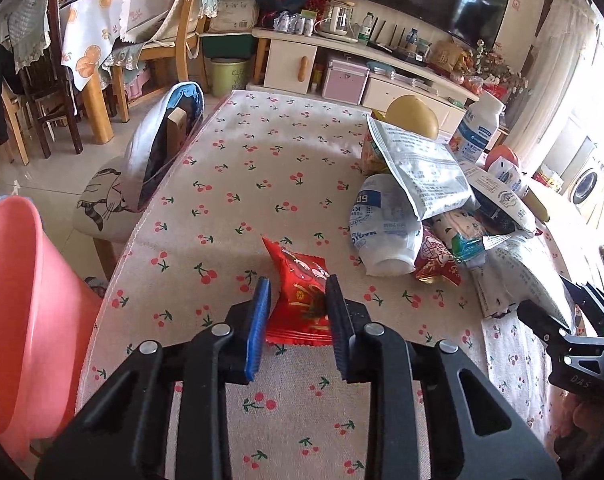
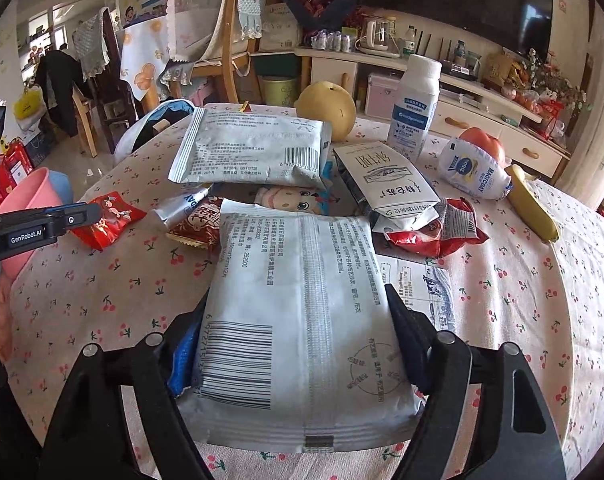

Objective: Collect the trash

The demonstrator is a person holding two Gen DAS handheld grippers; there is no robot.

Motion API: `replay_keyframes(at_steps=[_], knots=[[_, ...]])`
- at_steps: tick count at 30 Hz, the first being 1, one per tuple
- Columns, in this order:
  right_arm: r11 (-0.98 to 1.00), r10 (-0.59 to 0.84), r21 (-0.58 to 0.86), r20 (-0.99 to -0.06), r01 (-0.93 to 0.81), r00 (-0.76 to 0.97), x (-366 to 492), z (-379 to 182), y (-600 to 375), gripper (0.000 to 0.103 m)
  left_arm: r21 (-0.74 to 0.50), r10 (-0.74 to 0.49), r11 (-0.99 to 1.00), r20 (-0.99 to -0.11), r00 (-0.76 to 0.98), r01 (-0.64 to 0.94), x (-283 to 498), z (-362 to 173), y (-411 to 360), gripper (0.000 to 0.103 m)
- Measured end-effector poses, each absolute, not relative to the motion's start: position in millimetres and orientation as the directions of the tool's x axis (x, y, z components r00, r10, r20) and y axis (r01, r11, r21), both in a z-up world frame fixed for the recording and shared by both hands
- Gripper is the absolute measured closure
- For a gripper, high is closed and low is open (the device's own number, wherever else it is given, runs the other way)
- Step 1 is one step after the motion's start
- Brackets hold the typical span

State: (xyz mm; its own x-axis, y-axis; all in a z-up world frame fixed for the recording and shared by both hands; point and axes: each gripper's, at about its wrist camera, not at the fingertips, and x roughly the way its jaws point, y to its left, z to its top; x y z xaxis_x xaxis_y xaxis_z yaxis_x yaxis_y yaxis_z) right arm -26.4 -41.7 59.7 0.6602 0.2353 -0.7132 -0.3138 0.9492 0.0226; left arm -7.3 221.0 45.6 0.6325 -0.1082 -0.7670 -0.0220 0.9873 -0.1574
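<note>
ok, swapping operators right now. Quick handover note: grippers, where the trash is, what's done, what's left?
Left gripper: fingers either side of the red snack wrapper on the table; can't tell if it is gripped yet.
Right gripper: around the big white pouch; grip unclear too.
Pink bin: off the table's left edge, beside the left gripper.
Done: can't see inside the bin, so nothing confirmed.
Left: both of those, plus the pile: second white pouch, milk carton, flattened bottle, red wrappers. The pear and banana look like food, probably stay.
</note>
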Motion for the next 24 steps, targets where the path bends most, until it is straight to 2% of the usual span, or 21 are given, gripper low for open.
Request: replay_keyframes(at_steps=[4, 6, 7, 9, 11, 20, 22, 23, 24], knots=[[0.952, 0.244, 0.035, -0.691, -0.305, 0.681, -43, 71, -44, 0.025, -0.206, -0.176, 0.978, -0.773, 0.610, 0.022, -14, 45, 220, 0.080], [0.952, 0.248, 0.043, -0.685, -0.303, 0.685, -50, 74, -45, 0.025, -0.229, -0.218, 0.972, -0.786, 0.578, 0.055, -16, 42, 218, 0.078], [0.952, 0.248, 0.043, -0.685, -0.303, 0.685, -50, 74, -45, 0.025, -0.217, -0.210, 0.974, -0.792, 0.573, 0.057, -17, 41, 217, 0.074], [0.952, 0.249, 0.040, -0.682, -0.304, 0.688, -56, 78, -44, 0.025, -0.185, -0.189, 0.981, -0.804, 0.564, 0.065, -19, 38, 215, 0.045], [0.952, 0.246, 0.032, -0.678, -0.306, 0.693, -63, 80, -42, 0.025, -0.127, -0.135, 0.990, -0.810, 0.570, 0.054, -19, 35, 213, 0.037], [0.951, 0.249, 0.035, -0.681, -0.308, 0.689, -67, 78, -42, 0.024, 0.033, 0.032, 0.999, -0.813, 0.581, -0.010, -8, 22, 194, 0.035], [0.948, 0.259, 0.047, -0.685, -0.314, 0.681, -66, 77, -42, 0.024, 0.071, 0.073, 0.997, -0.822, 0.565, -0.024, -4, 16, 189, 0.046], [0.947, 0.264, 0.051, -0.686, -0.317, 0.678, -66, 76, -41, 0.024, 0.051, 0.060, 0.998, -0.812, 0.580, -0.031, -5, 17, 189, 0.058], [0.946, 0.270, 0.058, -0.687, -0.319, 0.675, -65, 76, -41, 0.024, 0.050, 0.063, 0.998, -0.813, 0.579, -0.038, -3, 18, 189, 0.059]])
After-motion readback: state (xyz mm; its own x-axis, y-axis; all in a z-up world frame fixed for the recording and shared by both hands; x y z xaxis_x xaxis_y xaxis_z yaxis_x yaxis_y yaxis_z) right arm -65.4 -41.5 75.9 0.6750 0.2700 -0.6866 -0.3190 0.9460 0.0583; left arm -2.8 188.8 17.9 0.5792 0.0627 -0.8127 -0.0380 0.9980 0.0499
